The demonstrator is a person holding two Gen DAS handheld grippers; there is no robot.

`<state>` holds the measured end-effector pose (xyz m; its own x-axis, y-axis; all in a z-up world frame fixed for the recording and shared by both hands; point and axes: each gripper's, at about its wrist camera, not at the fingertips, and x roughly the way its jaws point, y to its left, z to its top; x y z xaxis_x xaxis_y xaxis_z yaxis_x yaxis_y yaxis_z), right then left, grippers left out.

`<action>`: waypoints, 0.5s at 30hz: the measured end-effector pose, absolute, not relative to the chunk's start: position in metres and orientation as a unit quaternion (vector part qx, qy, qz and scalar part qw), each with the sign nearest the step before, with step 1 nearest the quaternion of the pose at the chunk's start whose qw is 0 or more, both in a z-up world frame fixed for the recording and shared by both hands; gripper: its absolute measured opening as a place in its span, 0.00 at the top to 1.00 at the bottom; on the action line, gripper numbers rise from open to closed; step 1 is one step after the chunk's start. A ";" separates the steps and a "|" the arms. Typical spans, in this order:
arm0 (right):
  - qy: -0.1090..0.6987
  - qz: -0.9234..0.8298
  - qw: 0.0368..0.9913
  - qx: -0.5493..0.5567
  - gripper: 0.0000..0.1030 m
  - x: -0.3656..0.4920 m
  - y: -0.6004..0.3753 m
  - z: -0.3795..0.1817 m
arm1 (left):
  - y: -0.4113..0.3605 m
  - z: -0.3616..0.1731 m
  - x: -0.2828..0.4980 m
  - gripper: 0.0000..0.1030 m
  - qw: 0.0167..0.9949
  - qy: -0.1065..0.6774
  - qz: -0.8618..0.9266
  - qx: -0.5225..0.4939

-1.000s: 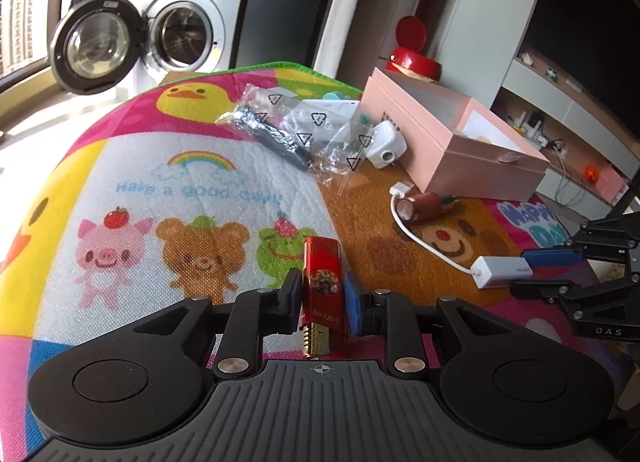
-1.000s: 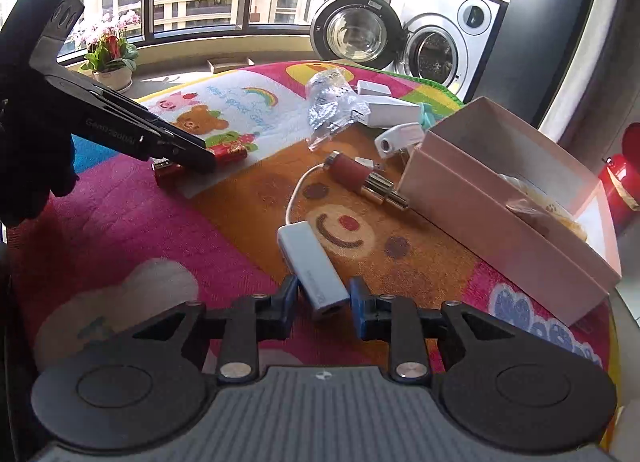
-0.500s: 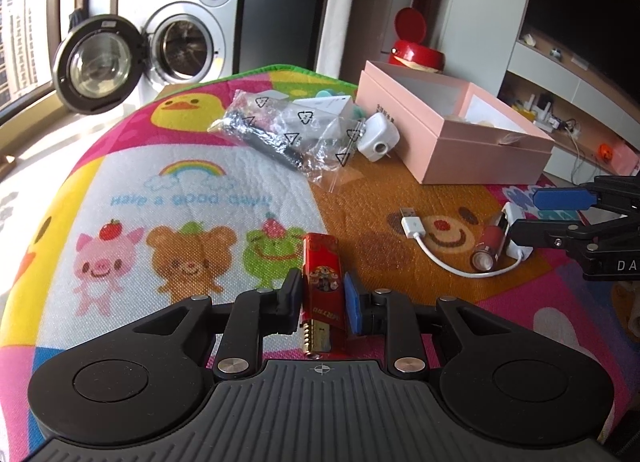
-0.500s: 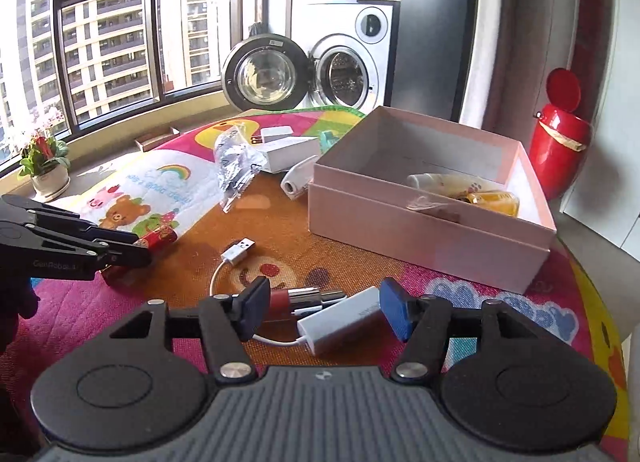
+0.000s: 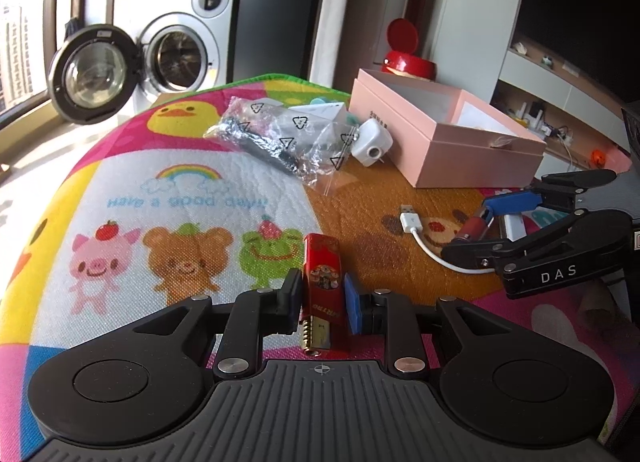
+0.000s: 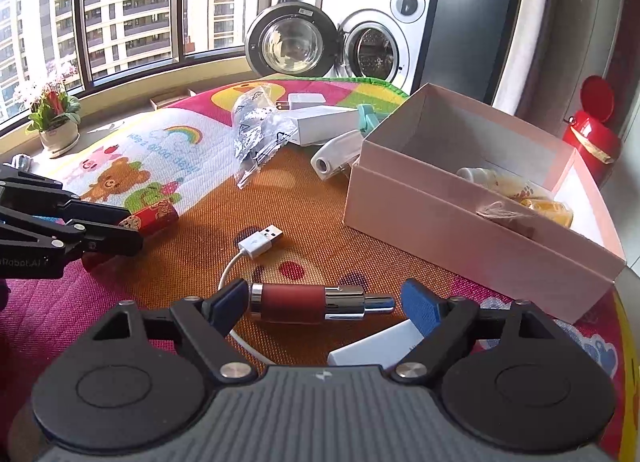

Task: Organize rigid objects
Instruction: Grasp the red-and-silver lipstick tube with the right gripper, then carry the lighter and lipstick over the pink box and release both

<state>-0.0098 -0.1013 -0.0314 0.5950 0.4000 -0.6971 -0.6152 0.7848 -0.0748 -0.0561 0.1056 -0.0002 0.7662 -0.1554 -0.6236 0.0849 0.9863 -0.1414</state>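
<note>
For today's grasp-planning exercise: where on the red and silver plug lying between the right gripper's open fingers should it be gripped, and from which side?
Grip the red and silver plug on its red barrel, the thickest, longest part, coming from above with the fingers turned to close across its width. It lies flat on the mat, lengthwise between the right gripper fingers, whose jaws have just been opening, so closing now would probably pinch it end to end.

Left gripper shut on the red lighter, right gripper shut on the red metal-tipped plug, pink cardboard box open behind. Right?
Not quite. The right gripper is open: its jaws have just been opening, and the red metal-tipped plug lies loose between them, as the right wrist view shows. The left gripper is shut on the red lighter; the pink cardboard box is open.
</note>
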 end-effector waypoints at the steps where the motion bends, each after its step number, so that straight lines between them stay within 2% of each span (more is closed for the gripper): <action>1: 0.349 0.288 0.879 -0.150 0.19 -0.008 -0.101 -0.032 | 0.105 0.000 -0.056 0.74 0.939 0.335 -0.064 -0.049; 2: 0.353 0.288 0.879 -0.145 0.19 -0.007 -0.101 -0.031 | 0.104 0.000 -0.056 0.74 0.939 0.335 -0.064 -0.045; 3: 0.354 0.287 0.879 -0.141 0.24 -0.007 -0.102 -0.030 | 0.103 0.000 -0.056 0.74 0.939 0.335 -0.064 -0.041; 15: 0.255 0.280 0.909 -0.175 0.24 -0.072 -0.132 0.027 | 0.077 0.021 -0.077 0.74 0.933 0.327 -0.150 0.007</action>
